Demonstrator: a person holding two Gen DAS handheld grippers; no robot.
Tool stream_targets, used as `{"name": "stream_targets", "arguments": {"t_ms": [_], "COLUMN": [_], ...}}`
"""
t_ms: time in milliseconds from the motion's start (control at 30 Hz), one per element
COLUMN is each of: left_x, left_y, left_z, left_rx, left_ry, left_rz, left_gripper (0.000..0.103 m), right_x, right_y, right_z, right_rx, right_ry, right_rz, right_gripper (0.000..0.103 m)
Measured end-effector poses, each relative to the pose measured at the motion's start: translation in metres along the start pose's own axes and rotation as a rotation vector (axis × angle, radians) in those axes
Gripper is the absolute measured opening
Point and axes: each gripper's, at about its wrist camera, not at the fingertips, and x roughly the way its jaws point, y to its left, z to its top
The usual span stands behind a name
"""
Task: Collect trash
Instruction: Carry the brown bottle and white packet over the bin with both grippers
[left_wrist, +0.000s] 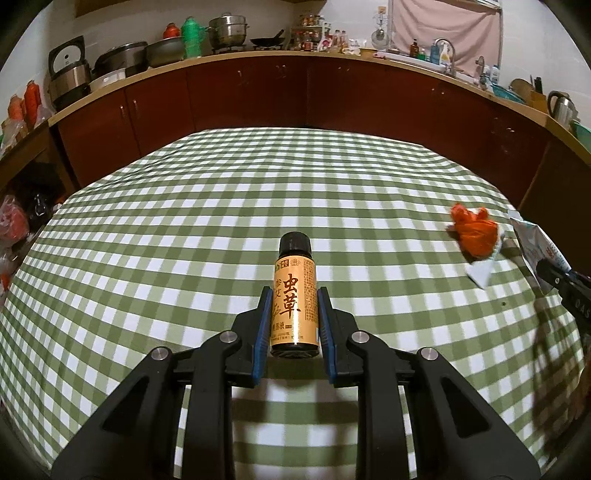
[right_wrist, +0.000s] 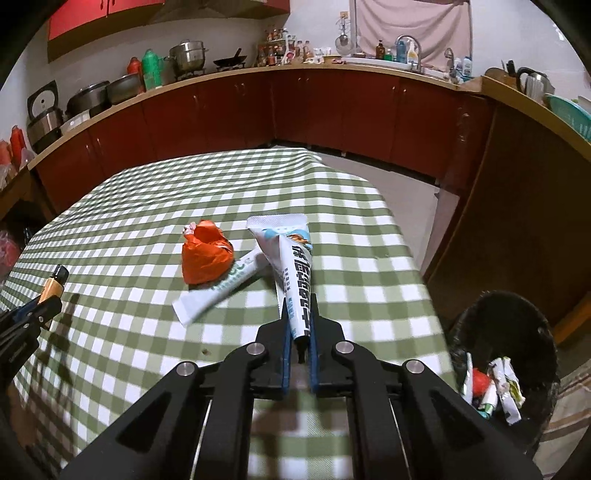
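Two orange-label characters, 虫草, on the tongs-held bottle (left_wrist: 294, 295).

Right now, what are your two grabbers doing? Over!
Left gripper shut on small bottle. Right gripper shut on white wrapper. Orange wad, white sachet remain on table. Bin right, path clear.

Dim warm indoor light from above; hard gripper shadows fall on the checked tablecloth (left_wrist: 184, 221), with heavy fisheye bending and blurred edges.
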Motion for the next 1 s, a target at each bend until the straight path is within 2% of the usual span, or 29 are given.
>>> {"name": "stream_targets", "arguments": {"t_ms": [400, 733, 1000], "left_x": [-0.025, -0.037, -0.037], "left_y": [-0.076, -0.185, -0.264], "left_z": [-0.001, -0.002, -0.010], "left_rx": [0.084, 0.207, 0.303], "left_ry": [-0.027, -0.046, -0.051], "left_rz": [-0.109, -0.270, -0.353], "left_gripper": [0.023, 0.023, 0.023], "right_x": [-0.038, -0.061, -0.068], "right_y": [-0.046, -0.117, -0.170], "right_z": [-0.018, -0.039, -0.055], "right_rx": [0.056, 0.134, 0.203], "right_ry": [-0.054, -0.072, -0.070], "right_rz": [-0.057, -0.152, -0.202], "right_gripper": [0.008, 0.008, 0.008]}}
